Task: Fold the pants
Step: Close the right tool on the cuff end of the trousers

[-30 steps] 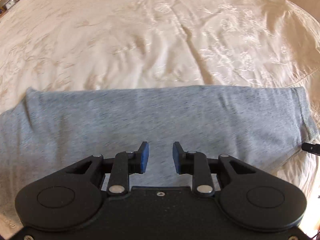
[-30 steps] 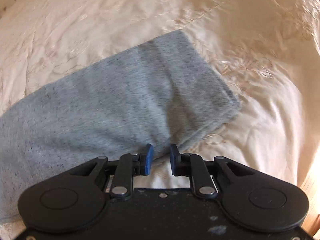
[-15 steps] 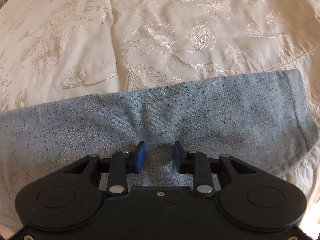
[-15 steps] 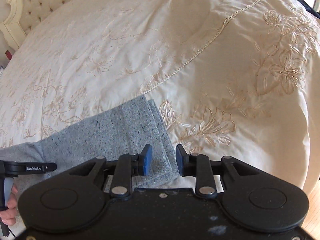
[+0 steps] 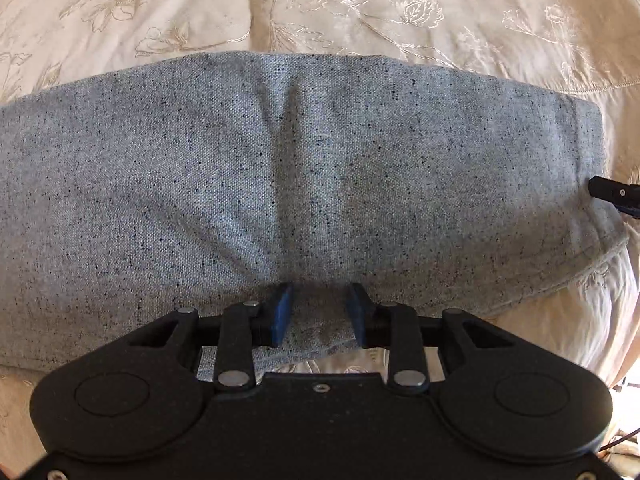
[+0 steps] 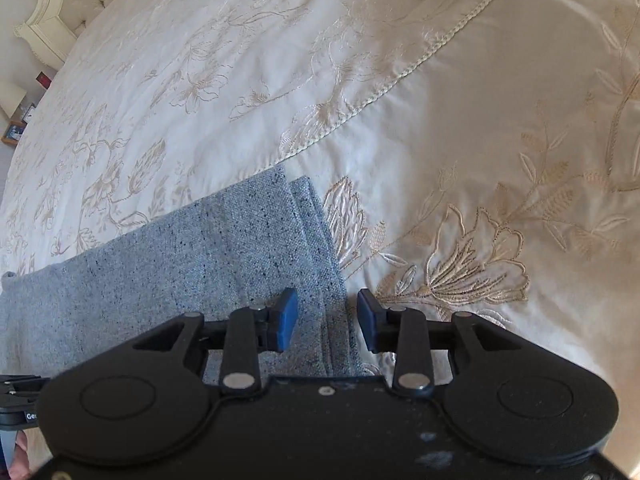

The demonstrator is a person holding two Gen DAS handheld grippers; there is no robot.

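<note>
My left hand-held gripper (image 5: 319,312) hangs over the grey pants (image 5: 280,184) on the bed (image 5: 160,12), its jaws just opened wider, nothing pinched.

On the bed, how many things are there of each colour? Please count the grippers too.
Grey: 1, the folded pants
Cream: 1, the embroidered bedspread
Black with blue pads: 2, the left gripper and the right gripper
Total: 4

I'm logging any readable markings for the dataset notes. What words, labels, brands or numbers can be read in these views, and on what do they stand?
"Ge": white letters, cut off, on the left gripper at the right wrist view's lower left edge.
Pants and bedspread: no text.
Small framed items beside the bed: too small to read.
</note>
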